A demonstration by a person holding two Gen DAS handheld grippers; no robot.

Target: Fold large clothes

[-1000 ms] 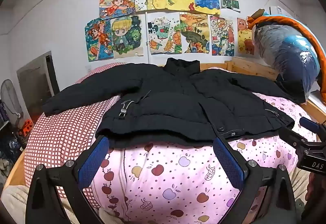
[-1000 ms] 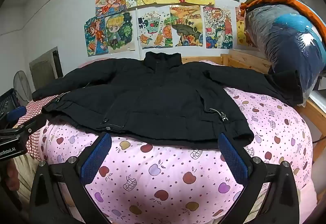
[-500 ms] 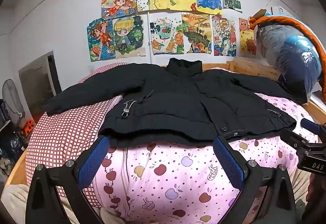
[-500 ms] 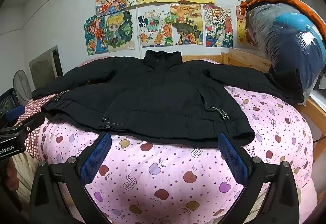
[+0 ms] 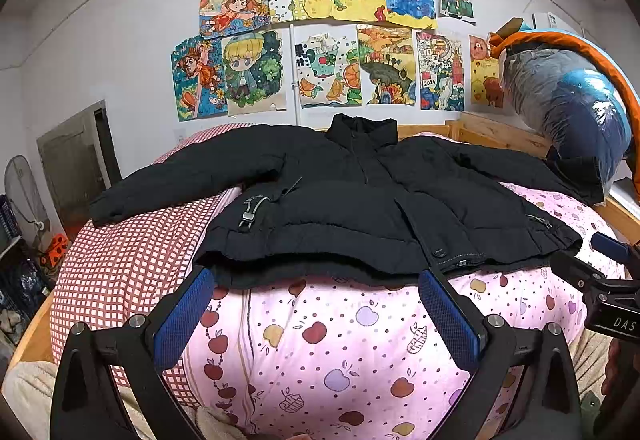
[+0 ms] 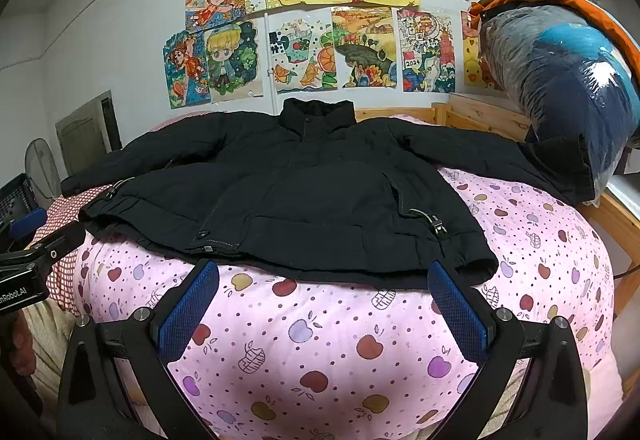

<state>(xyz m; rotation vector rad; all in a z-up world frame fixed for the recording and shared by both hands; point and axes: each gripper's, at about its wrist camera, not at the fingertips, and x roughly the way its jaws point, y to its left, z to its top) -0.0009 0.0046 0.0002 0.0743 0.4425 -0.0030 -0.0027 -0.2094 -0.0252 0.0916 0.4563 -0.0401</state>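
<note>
Big black coat (image 5: 360, 199) flat on the pink apple blanket (image 5: 320, 352), left gripper (image 5: 316, 304) and right gripper (image 6: 324, 300) both wide open and holding nothing, so could slip or bunch up if pinched too thin.

A white wall (image 5: 120, 51) is covered with colourful drawings (image 5: 332, 35). A wooden bed frame (image 6: 480, 119) is seen below, spread with a pink apple-print quilt (image 6: 320, 340). A fan (image 5: 24, 191) is placed left.
</note>
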